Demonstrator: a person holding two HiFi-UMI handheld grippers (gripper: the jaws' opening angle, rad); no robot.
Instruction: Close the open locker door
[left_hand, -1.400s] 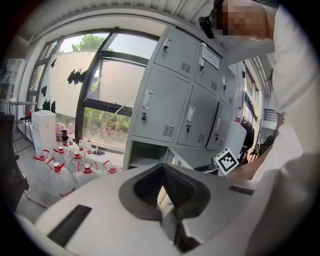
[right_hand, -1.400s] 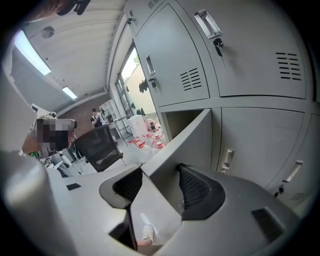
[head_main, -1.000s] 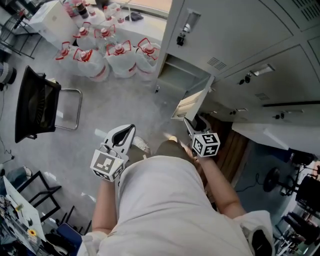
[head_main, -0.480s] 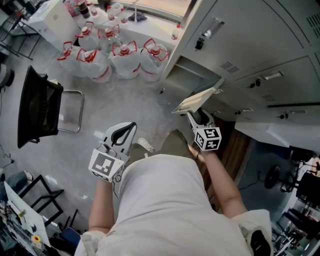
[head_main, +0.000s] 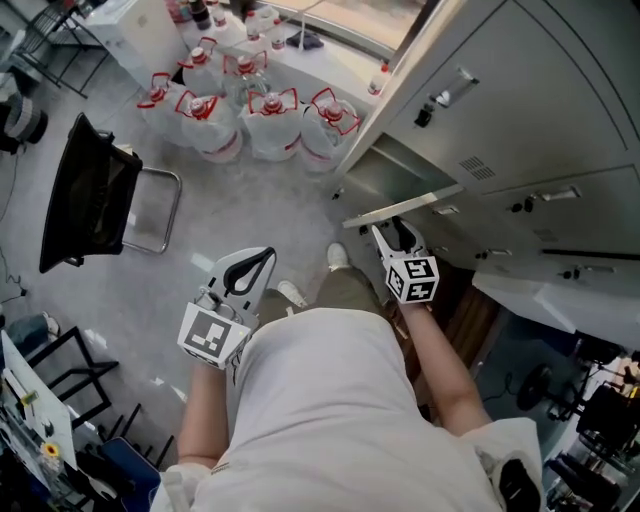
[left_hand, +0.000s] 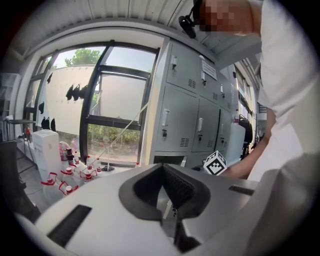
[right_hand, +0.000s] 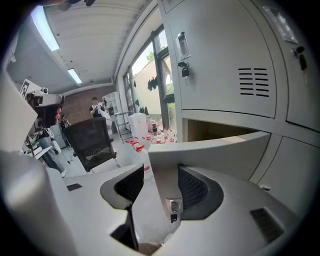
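Because the locker door (head_main: 400, 207) has to swing back over its open compartment (head_main: 385, 172), the right gripper (right_hand: 161, 170) works at the door's free edge. That is the part farthest out from the compartment, where a push should turn the panel most easily. Its jaws stand apart with the panel's edge between them. One pad looks to lie against the panel and a thin gap shows at the other. I judge this a loose straddle rather than a clamp, enough to steer the door without squeezing it.

The door stands swung well out from the compartment, seen almost edge-on from the head view. The hollow behind it is fully exposed, so the closing is under way but far from done.

The left gripper (head_main: 265, 254) hangs low, well apart from the compartment on the other side of the person's body. Its jaws are together with nothing between them. That fits a one-handed job, with the spare tool kept out of the door's path.

Water bottles (head_main: 270, 125) stand on the floor just beside the compartment, and a black chair (head_main: 95, 195) sits well apart from it. Neither seems to lie in the door's swing.

The likely next need is to carry the edge in toward the compartment. The jaws should slip off before the panel meets the frame, or they could be pinched.
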